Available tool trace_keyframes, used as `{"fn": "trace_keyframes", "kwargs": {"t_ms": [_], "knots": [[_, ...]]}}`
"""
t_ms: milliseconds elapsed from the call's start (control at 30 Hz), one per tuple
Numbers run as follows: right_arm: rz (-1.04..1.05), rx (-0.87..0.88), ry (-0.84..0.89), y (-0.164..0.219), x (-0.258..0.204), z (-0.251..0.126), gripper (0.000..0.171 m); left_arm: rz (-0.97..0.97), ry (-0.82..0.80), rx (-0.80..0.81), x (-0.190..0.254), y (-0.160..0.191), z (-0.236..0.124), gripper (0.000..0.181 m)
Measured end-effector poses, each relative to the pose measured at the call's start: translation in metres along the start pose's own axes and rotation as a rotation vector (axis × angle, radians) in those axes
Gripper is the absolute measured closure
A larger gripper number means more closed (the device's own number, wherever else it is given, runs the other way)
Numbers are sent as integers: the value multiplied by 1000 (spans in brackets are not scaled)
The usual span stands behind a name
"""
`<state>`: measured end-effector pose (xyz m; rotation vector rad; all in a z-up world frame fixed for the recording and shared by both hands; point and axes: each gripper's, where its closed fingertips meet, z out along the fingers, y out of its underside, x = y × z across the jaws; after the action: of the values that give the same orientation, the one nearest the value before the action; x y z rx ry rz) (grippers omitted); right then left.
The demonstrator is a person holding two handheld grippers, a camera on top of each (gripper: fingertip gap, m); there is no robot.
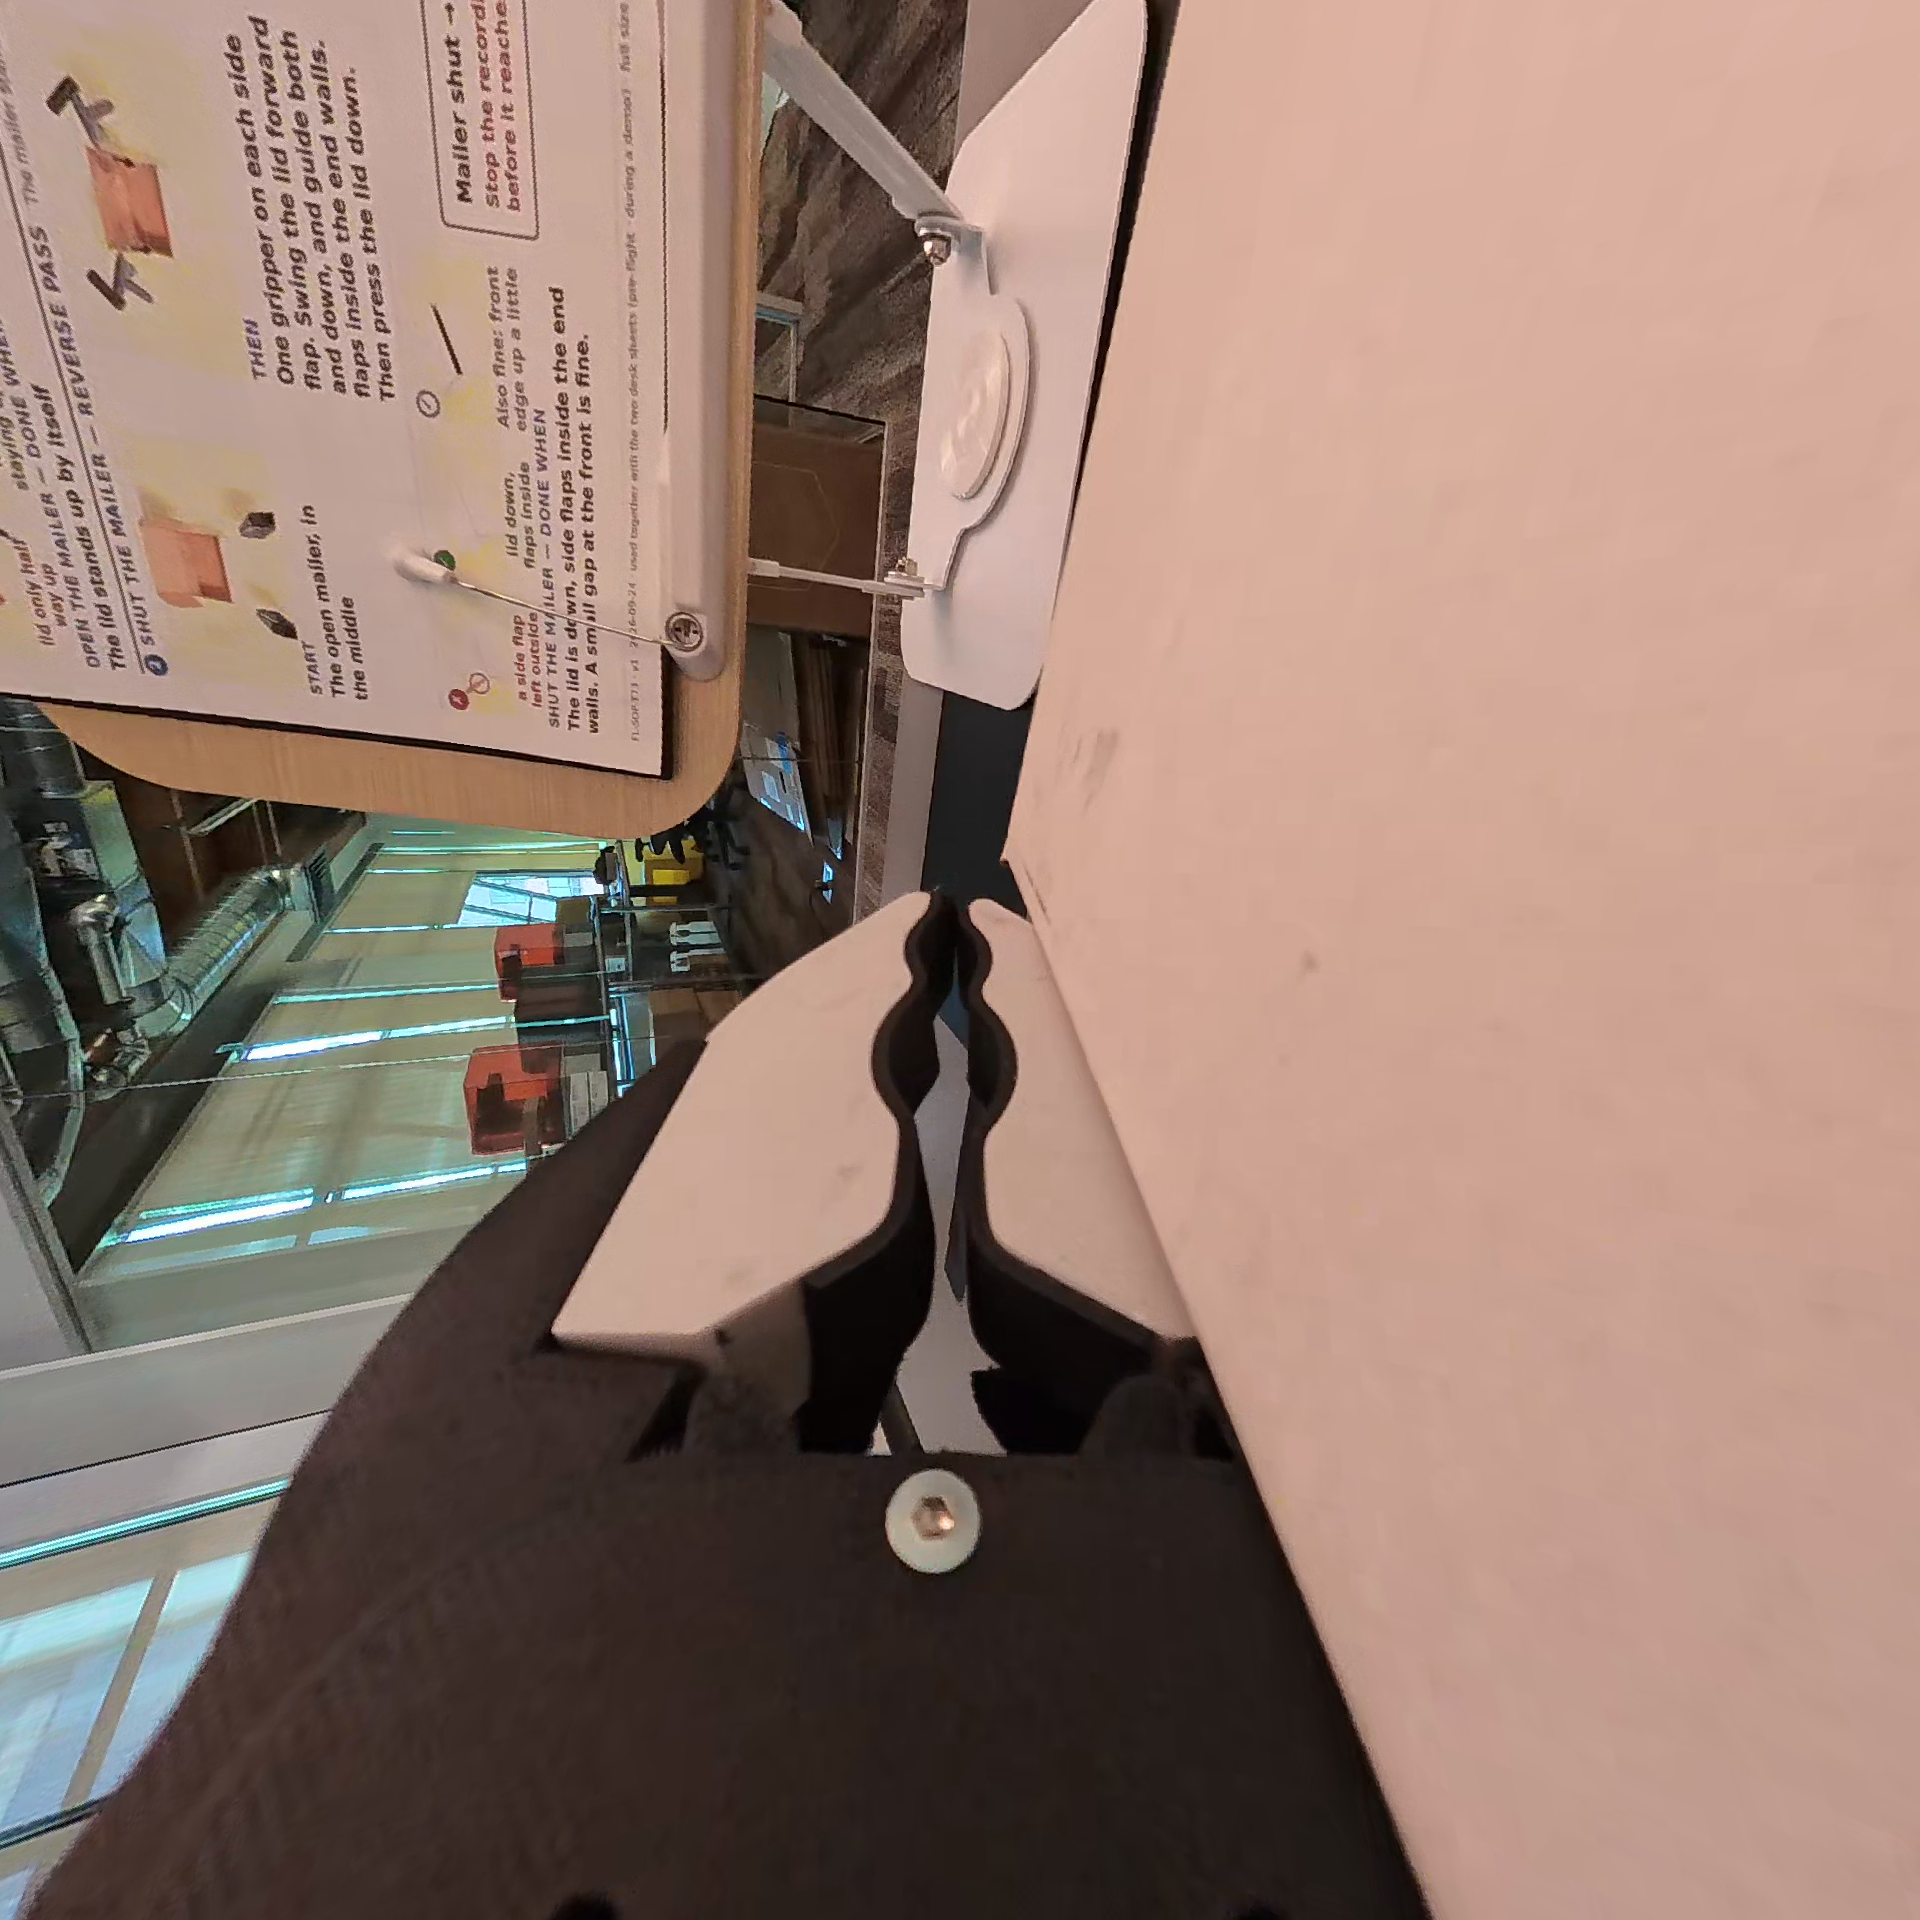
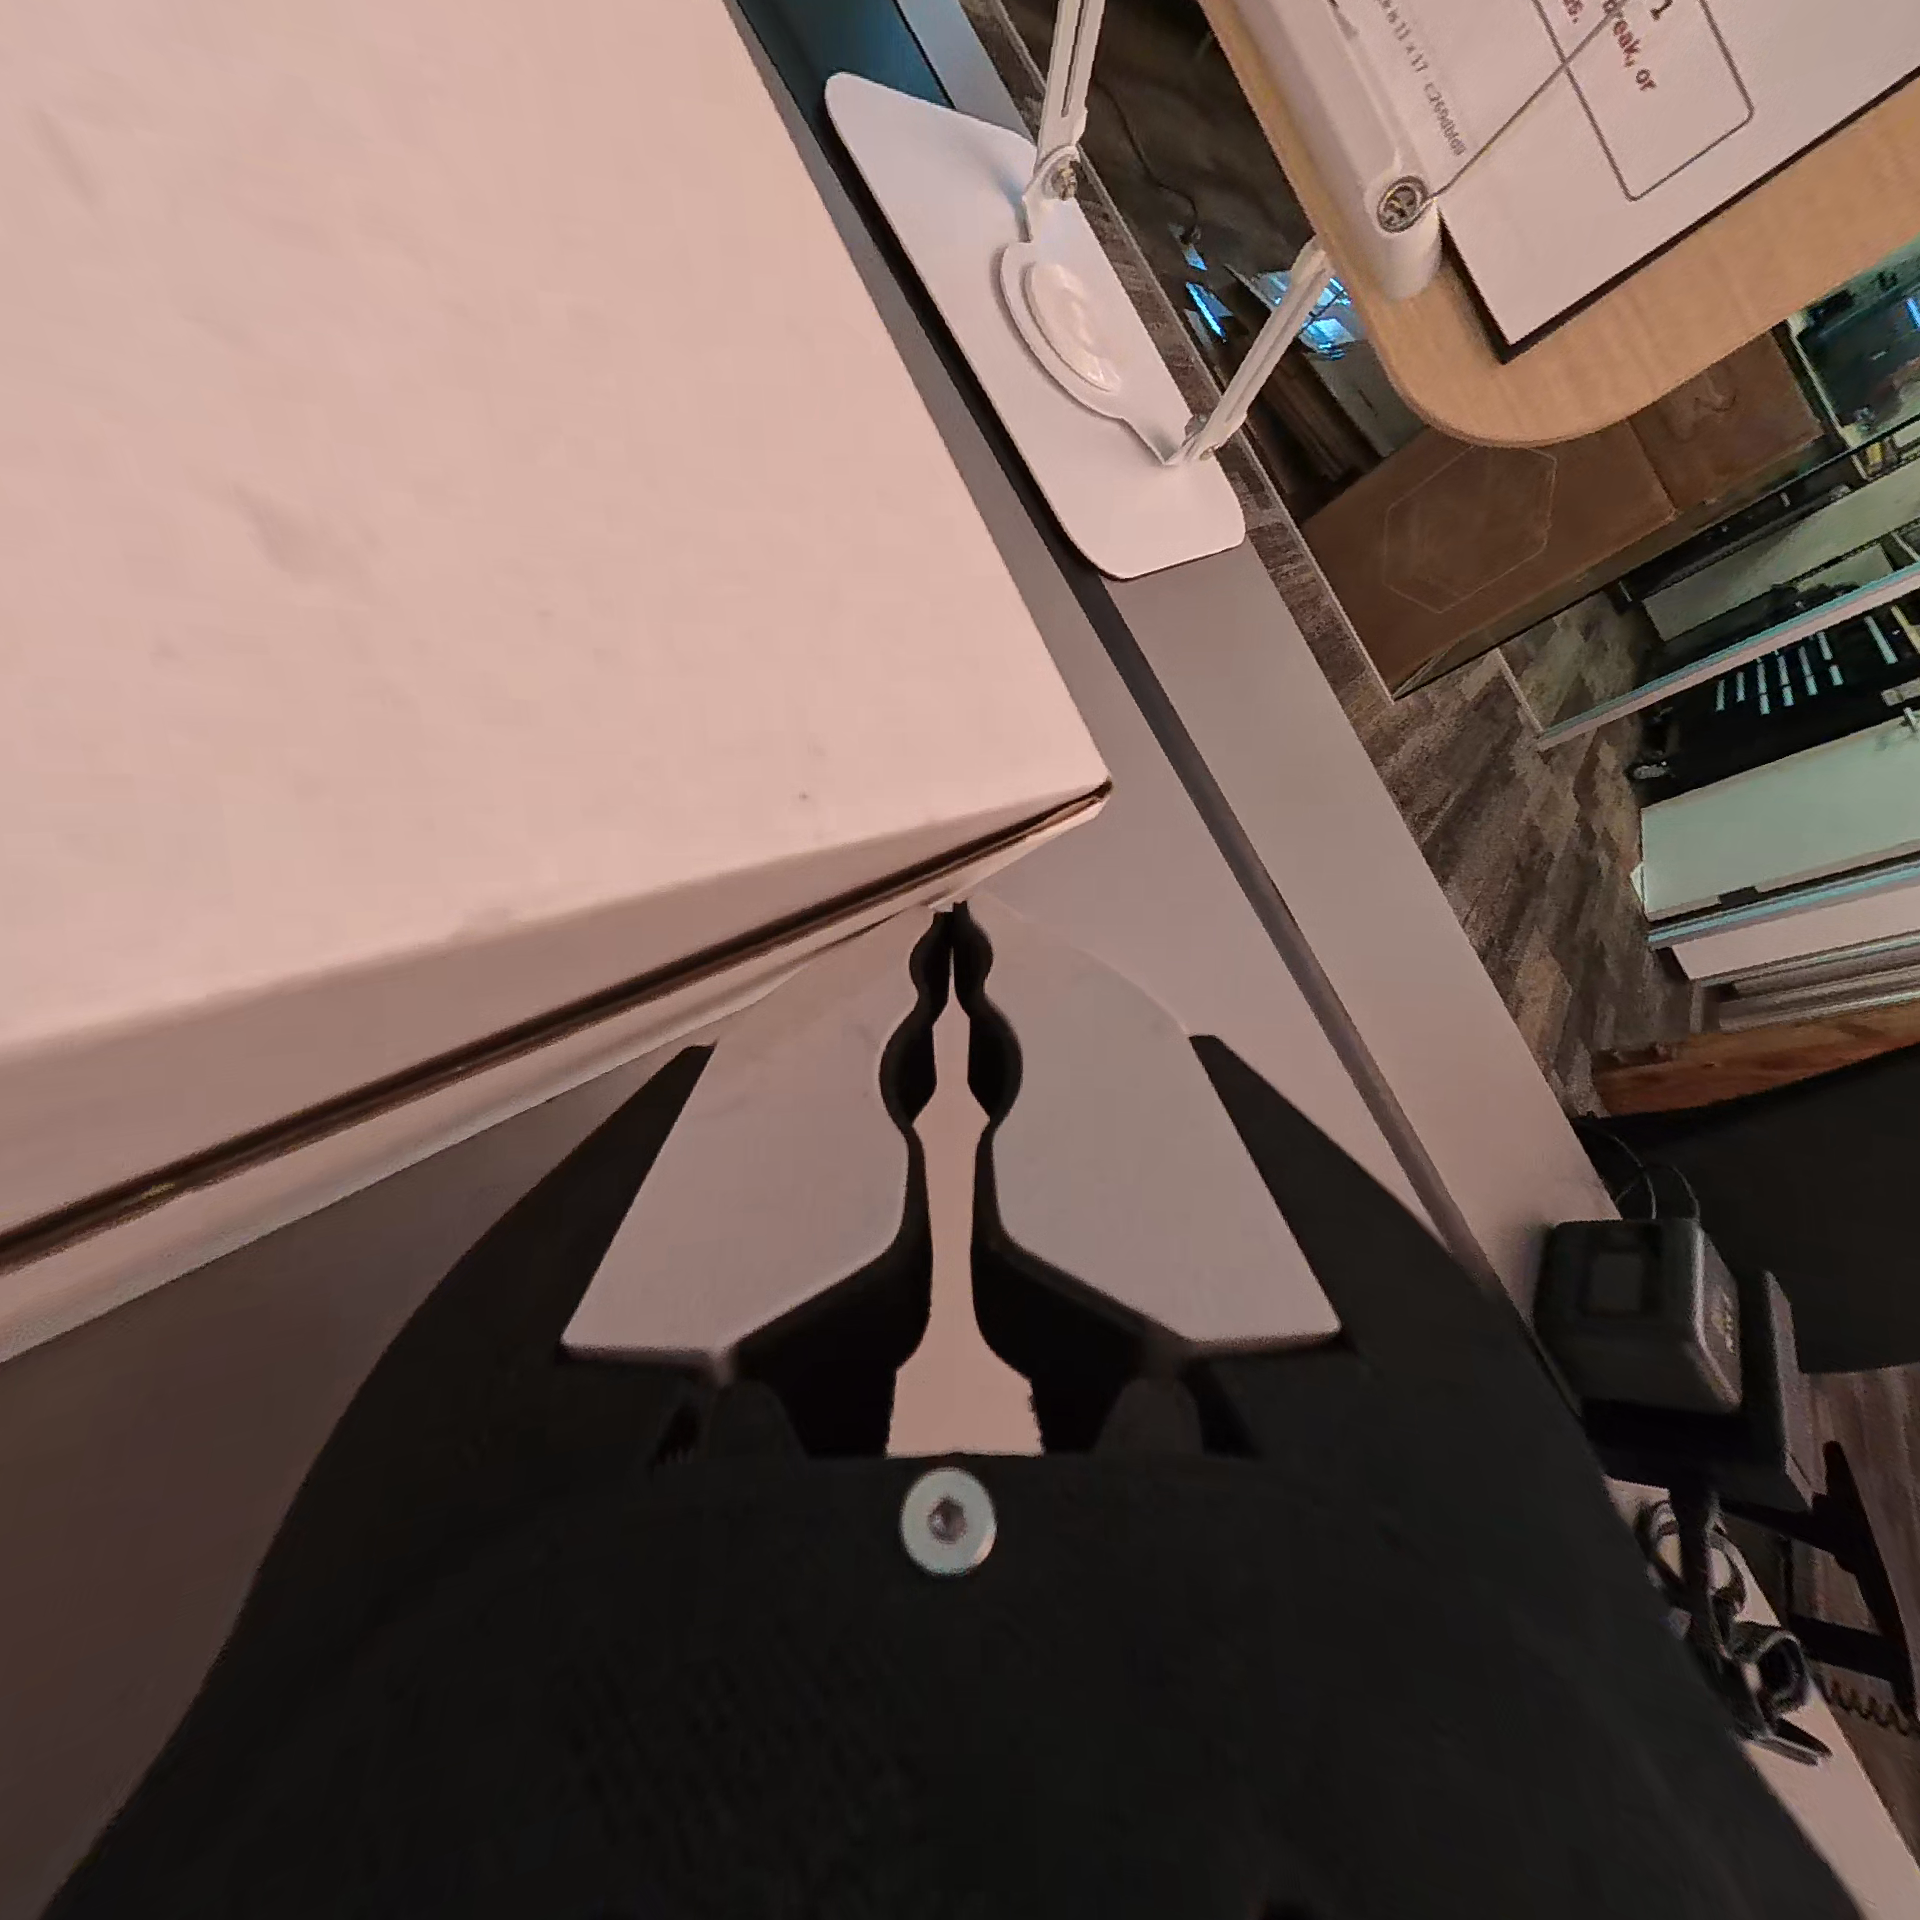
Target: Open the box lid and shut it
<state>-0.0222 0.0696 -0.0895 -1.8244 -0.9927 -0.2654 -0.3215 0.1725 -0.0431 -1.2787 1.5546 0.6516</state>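
The box is pale pinkish-white cardboard. In the right wrist view its lid (image 2: 416, 416) lies closed, with a dark seam along its edge above the side wall (image 2: 312, 1226). My right gripper (image 2: 951, 920) is shut, and its tips touch that seam near the box corner. I cannot tell if they pinch anything. In the left wrist view a large flat face of the box (image 1: 1507, 935) fills the right side. My left gripper (image 1: 951, 914) is shut and lies alongside that face, its right finger (image 1: 1039, 1091) against it.
A white stand base (image 1: 977, 582) (image 2: 1039, 312) sits at the table's far edge (image 2: 1247, 727). It carries a wooden board with a printed sheet (image 1: 364, 364) (image 2: 1558, 208). A black device with cables (image 2: 1662, 1340) is at the right. A brown carton (image 2: 1507, 551) stands on the floor beyond.
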Motion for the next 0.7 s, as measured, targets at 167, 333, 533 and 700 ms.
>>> {"fn": "trace_keyframes", "kwargs": {"t_ms": [167, 333, 533, 700], "knots": [[83, 10, -10, 4, -1, -4, 168, -142, 46, 15, -1, 7, 1, 181], [232, 47, 40, 10, 13, -22, 159, -598, 170, 157, -21, 9, -13, 177], [549, 201, 97, 6, 30, -61, 135, -1240, 545, 547, -66, -12, -68, 136], [874, 402, 12, -3, 18, -108, 114, -1475, 812, 758, -89, -15, -124, 105]]}}
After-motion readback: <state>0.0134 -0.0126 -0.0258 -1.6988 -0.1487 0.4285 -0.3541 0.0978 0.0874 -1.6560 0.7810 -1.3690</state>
